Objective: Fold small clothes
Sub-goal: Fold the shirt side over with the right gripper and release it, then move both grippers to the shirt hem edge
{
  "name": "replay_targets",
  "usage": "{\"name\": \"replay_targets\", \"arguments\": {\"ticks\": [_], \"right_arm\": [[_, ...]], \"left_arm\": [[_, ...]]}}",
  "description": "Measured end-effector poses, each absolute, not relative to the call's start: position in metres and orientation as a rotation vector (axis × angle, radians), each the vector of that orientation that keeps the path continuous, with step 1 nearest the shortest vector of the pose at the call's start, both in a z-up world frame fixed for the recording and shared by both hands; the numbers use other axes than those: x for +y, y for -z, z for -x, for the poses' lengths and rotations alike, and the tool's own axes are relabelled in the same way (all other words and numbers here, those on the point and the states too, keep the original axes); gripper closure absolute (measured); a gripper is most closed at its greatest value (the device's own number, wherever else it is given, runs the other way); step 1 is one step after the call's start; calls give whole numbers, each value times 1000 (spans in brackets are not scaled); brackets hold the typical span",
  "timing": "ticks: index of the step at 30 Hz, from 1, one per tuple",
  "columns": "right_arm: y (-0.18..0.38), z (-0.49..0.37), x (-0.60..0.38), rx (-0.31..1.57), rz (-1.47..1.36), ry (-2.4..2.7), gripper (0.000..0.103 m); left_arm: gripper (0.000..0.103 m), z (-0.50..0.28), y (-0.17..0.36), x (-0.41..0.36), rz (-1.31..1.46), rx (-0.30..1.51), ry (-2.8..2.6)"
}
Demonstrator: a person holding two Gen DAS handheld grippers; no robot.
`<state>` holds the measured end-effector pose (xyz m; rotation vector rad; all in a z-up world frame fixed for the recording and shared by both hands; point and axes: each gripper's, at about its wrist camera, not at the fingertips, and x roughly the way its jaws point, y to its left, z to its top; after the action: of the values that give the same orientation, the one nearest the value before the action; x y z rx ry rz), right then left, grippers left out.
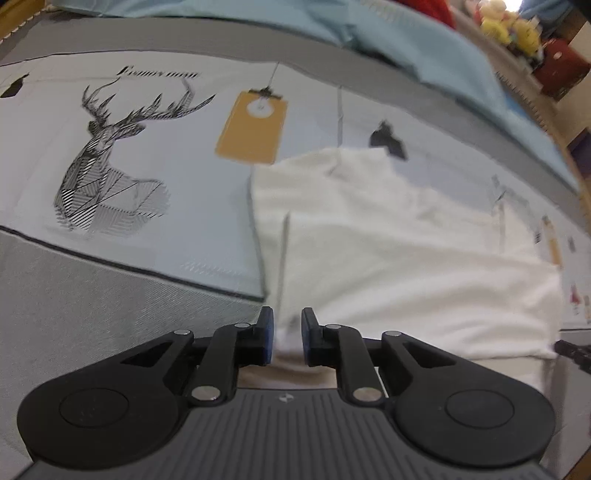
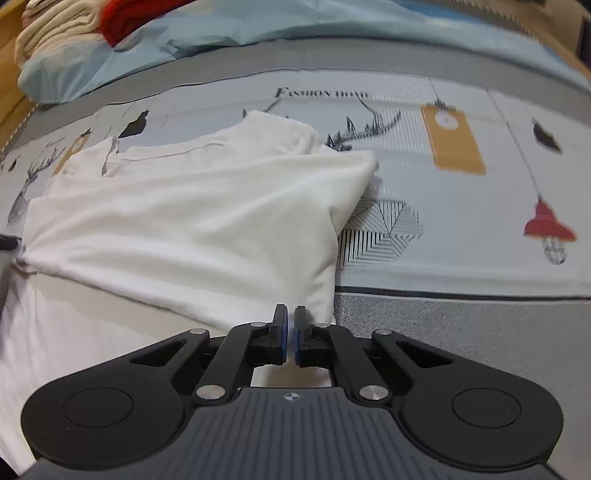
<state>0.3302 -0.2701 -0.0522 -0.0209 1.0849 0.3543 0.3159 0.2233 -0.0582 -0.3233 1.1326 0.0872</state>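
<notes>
A white garment (image 1: pixel 388 240) lies partly folded on a printed bedspread (image 1: pixel 166 155), with one flap doubled over its body. In the left wrist view my left gripper (image 1: pixel 287 332) stands at the garment's near left edge. Its jaws are narrowly apart and a bunched fold of white cloth fills the gap. In the right wrist view the same garment (image 2: pixel 184 221) rises in a ridge towards my right gripper (image 2: pixel 290 332). That gripper's jaws are almost together, pinching the garment's near right corner.
A light-blue quilt (image 2: pixel 184 40) is heaped along the back of the bed. Cream and red clothes (image 2: pixel 62 29) are piled at the far left. Yellow plush toys (image 1: pixel 509 26) and a red box (image 1: pixel 561 66) stand beyond the bed's far right side.
</notes>
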Motion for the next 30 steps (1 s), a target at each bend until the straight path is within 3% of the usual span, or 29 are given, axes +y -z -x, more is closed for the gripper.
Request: {"name": "replay_targets", "arguments": {"ticks": [3, 5, 12, 17, 21, 23, 27, 30], "right_arm": [[48, -330, -267, 1017, -10, -395, 81], [60, -333, -268, 1051, 55, -314, 79], [69, -317, -299, 1070, -137, -145, 57], [24, -271, -288, 947, -34, -140, 59], [-20, -222, -286, 815, -54, -171, 59], [-40, -194, -286, 747, -84, -193, 59], [-72, -139, -279, 572, -82, -214, 58], [-80, -105, -274, 520, -58, -206, 52]], "left_arm": [[86, -318, 71, 219, 283, 1171, -87], [86, -316, 84, 217, 245, 1222, -105], [82, -292, 87, 187, 25, 1104, -48], [79, -259, 44, 162, -44, 1015, -34], [64, -217, 15, 144, -87, 939, 21], [63, -192, 1, 135, -90, 915, 47], [50, -135, -24, 120, -121, 818, 88], [40, -92, -31, 114, -150, 736, 71]]}}
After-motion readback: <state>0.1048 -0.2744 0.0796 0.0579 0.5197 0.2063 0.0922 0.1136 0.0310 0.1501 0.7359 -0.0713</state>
